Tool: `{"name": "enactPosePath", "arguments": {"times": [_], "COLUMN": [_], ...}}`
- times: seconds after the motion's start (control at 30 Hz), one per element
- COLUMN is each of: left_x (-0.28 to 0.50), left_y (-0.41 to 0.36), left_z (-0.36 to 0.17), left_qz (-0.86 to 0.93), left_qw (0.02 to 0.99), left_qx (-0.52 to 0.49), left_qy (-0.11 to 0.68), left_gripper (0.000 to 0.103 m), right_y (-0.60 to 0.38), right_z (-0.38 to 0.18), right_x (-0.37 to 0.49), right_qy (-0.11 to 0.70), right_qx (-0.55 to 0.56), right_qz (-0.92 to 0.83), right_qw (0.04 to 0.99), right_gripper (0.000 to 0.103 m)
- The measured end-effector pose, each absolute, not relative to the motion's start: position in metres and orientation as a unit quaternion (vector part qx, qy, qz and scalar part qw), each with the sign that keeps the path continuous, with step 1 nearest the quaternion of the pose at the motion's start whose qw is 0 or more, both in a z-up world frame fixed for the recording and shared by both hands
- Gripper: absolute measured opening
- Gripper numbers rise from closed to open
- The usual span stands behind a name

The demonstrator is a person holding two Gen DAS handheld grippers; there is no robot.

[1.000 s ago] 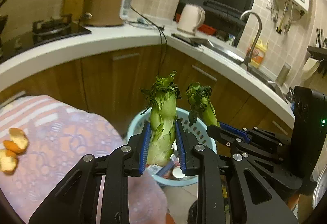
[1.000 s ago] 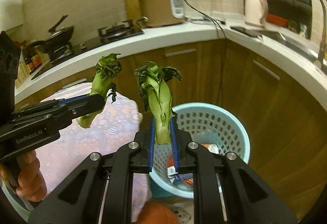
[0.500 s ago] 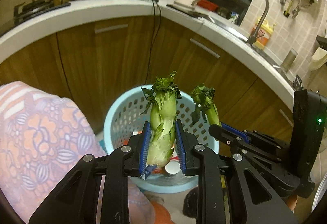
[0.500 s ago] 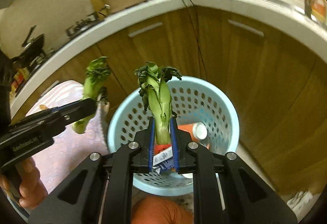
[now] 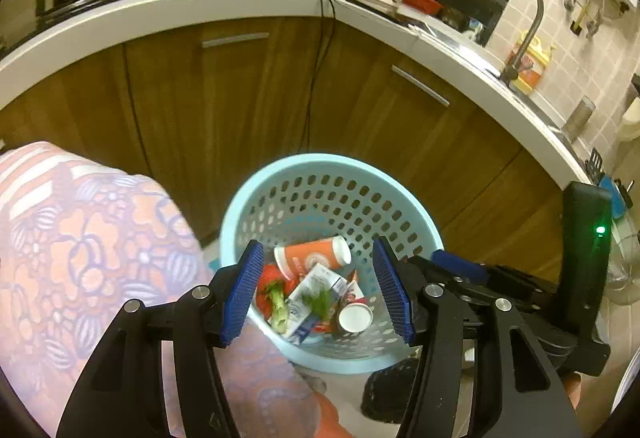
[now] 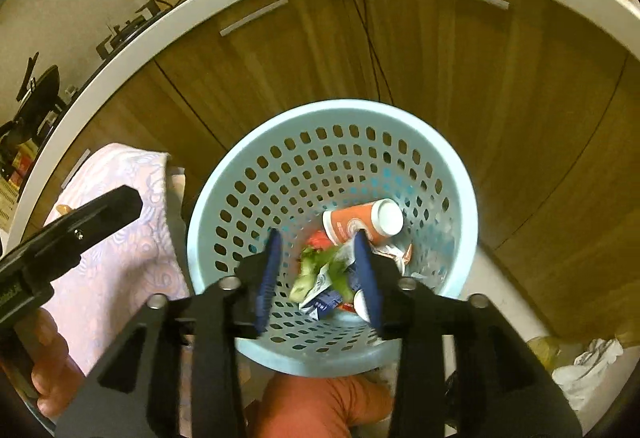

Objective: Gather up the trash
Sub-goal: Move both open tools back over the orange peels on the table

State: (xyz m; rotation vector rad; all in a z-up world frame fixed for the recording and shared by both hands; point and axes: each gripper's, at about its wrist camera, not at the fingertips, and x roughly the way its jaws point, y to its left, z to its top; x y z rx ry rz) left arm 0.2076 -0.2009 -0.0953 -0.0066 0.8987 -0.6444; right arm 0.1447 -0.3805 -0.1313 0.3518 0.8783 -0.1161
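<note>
Vegetable scraps [image 6: 316,270] lie in the pale blue perforated basket [image 6: 280,142] on the kitchen floor, among an orange paper cup [image 6: 360,224], a crumpled carton [image 5: 314,294] and a second cup [image 5: 354,318]. Both tongs hang over the basket rim, the left gripper [image 5: 320,286] and right gripper [image 6: 320,278] with jaws opening and nothing between them. A floral cloth [image 5: 100,246] drapes at left, before wooden cabinets [image 6: 500,78].

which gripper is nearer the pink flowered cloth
Left. The left gripper hangs over the basket rim right at the edge of the pink flowered cloth. The right gripper, its jaws opening and empty, sits over the basket's middle, farther away.
</note>
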Motion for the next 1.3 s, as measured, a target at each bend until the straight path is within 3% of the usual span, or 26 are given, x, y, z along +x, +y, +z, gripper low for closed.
{"name": "enactPosePath", "arguments": {"times": [0.37, 0.73, 1.1, 1.3], "left_x": [0.187, 0.158, 0.156, 0.18], "left_y": [-0.128, -0.035, 0.099, 0.139], "left_z": [-0.054, -0.017, -0.034, -0.07], "left_qz": [-0.275, -0.207, -0.073, -0.041], "left_qw": [0.883, 0.919, 0.929, 0.906], "left_qx": [-0.05, -0.08, -0.143, -0.147], "left_qy": [0.377, 0.325, 0.333, 0.394], "left_gripper": [0.054, 0.052, 0.058, 0.066], "right_y": [-0.304, -0.242, -0.183, -0.139], "right_z": [-0.068, -0.044, -0.069, -0.111], "right_x": [0.133, 0.135, 0.175, 0.21], "right_qy": [0.363, 0.344, 0.384, 0.423], "right_qx": [0.081, 0.049, 0.06, 0.046], "right_qz": [-0.021, 0.02, 0.077, 0.096], "right_qw": [0.928, 0.938, 0.918, 0.9], "right_gripper": [0.047, 0.05, 0.057, 0.057]}}
